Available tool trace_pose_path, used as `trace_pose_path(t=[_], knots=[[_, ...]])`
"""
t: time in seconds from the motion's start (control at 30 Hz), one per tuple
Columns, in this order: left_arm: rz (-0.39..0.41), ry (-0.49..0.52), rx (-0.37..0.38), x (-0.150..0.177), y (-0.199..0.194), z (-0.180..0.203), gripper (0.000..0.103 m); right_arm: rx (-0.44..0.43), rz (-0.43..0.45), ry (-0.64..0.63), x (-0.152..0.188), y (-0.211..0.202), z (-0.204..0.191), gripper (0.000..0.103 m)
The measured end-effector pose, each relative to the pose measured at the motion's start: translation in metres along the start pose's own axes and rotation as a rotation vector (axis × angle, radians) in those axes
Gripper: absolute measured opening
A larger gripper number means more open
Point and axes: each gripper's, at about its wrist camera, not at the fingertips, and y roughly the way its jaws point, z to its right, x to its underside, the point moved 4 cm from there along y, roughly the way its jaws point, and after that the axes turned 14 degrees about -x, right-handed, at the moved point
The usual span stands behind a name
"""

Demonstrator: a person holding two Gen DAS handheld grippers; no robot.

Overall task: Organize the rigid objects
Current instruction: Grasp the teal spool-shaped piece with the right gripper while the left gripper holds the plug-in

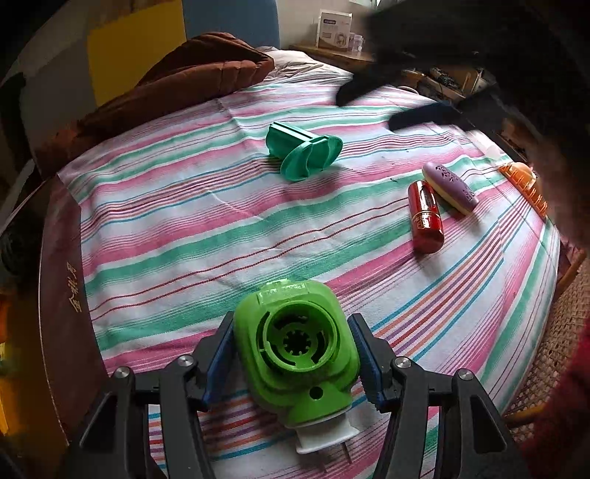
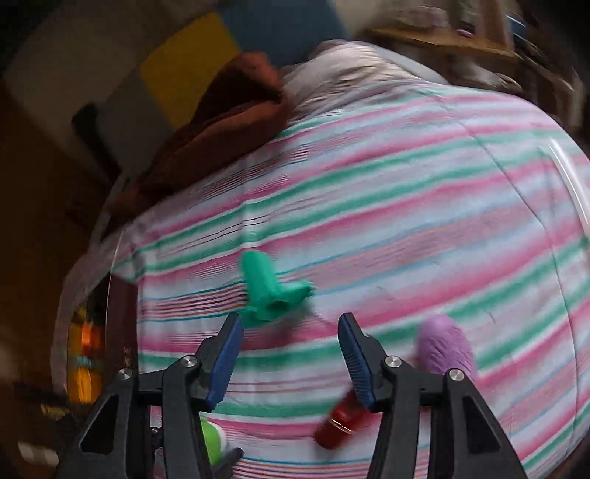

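Striped bedding (image 1: 221, 228) carries everything: the left gripper (image 1: 295, 353) has its jaws clamped on the lime plug-in device (image 1: 298, 346) at the near edge, the right gripper (image 2: 291, 353) hangs part-open and empty, while teal holder (image 1: 302, 153), red tube (image 1: 426, 217) and purple case (image 1: 450, 188) lie scattered, so sorting looks barely begun.

Two green plastic pieces (image 1: 297, 346) (image 1: 303, 151) (different shades), one red tube (image 1: 425, 216), one purple case (image 1: 450, 187).

A home bedroom is showing here. A bed under a pink, green and white striped cotton sheet (image 1: 184, 206) is filling both views, with a rumpled brown quilted blanket (image 1: 177, 84) lying at ten o'clock. At one o'clock, a cluttered wooden bedside cabinet (image 1: 332, 55) is carrying a white cardboard product box (image 1: 335, 29).
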Motion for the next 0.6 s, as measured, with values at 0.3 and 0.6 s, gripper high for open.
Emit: trace_pose_path(t=[0.3, 0.6], knots=[[0.018, -0.012, 0.01, 0.002, 0.0, -0.002, 0.059, 0.2, -0.197, -0.183, -0.033, 0.085, -0.024, 0.054], [0.039, -0.011, 0.008, 0.004, -0.002, -0.002, 0.059, 0.176, -0.301, -0.31, 0.022, 0.095, -0.034, 0.03]])
